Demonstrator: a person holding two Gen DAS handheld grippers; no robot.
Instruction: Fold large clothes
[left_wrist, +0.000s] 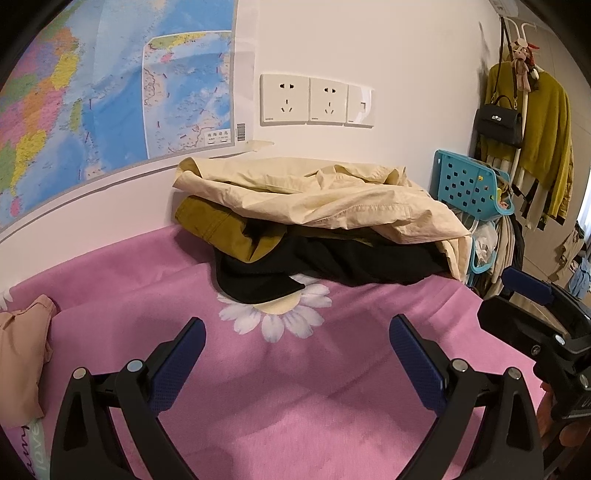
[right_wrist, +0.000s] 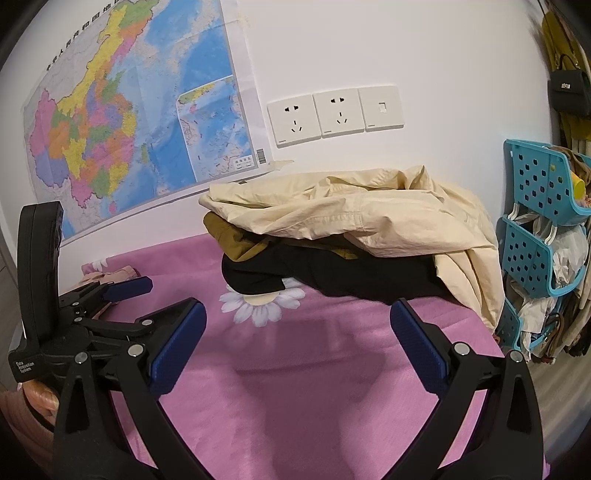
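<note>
Left wrist view shows the left claw (left_wrist: 297, 339) spread wide with nothing between its blue-padded fingers (left_wrist: 177, 363), hovering above the pink plush bed cover (left_wrist: 332, 406). Ahead of it and well apart lies the heap of large clothes: a cream cotton jacket (left_wrist: 314, 195) draped on top, a mustard-brown garment (left_wrist: 218, 225) under its left end, and a black garment (left_wrist: 314, 266) at the bottom, spilling toward the claw over a printed white daisy (left_wrist: 273, 314). The heap sits pushed back against the wall, which likely keeps the nearer stretch of cover free as a folding area; both claws held open and low in front of it suggests a reach for the top jacket has not yet begun. Off to the left of this claw a crumpled peach-pink garment (left_wrist: 22, 350) rests at the cover's edge. Right wrist view shows the right claw (right_wrist: 297, 341) equally wide and holding nothing, with the left claw just to its left and the same heap ahead. Behind the bed a colourful wall map (right_wrist: 122, 122) hangs beside white wall sockets (right_wrist: 332, 114). Far to the right of the claws stand turquoise perforated plastic baskets (right_wrist: 535, 206), and beyond them an olive-yellow sweater (left_wrist: 546, 147) and a black handbag (left_wrist: 498, 123) hang from a rack.
</note>
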